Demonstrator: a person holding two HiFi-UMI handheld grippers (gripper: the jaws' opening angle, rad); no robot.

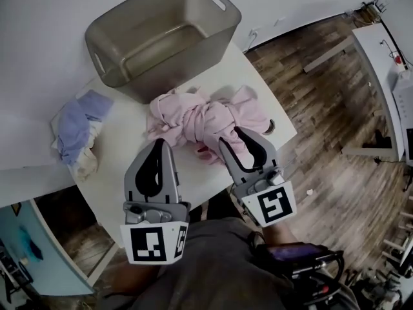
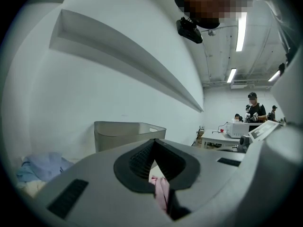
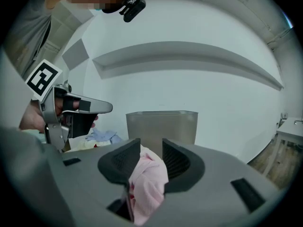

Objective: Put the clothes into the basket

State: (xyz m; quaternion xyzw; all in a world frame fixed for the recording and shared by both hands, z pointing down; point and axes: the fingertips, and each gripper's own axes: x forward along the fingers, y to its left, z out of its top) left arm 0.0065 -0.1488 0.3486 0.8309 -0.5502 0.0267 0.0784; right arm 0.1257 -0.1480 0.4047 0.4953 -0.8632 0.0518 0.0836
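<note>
Two grippers sit at the near edge of the pink garment (image 1: 206, 118), which lies bunched on the white table (image 1: 122, 154) with its long axis running crosswise to my reach. The empty basket (image 1: 155, 44) stands directly beyond it, almost touching its far side, so the carry is straight ahead and over the rim. My right gripper (image 1: 229, 135) is the nearer one: its jaws stand a little apart with pink cloth between them, though I can't see the pads pressing on it. My left gripper (image 1: 159, 142) is at the garment's left end, jaws closed to a slit through which a sliver of pink shows; I judge it empty. A blue and cream pile (image 1: 80, 124) waits well to the left. Wood floor (image 1: 322, 121) lies to the right, and a plain white wall behind.
</note>
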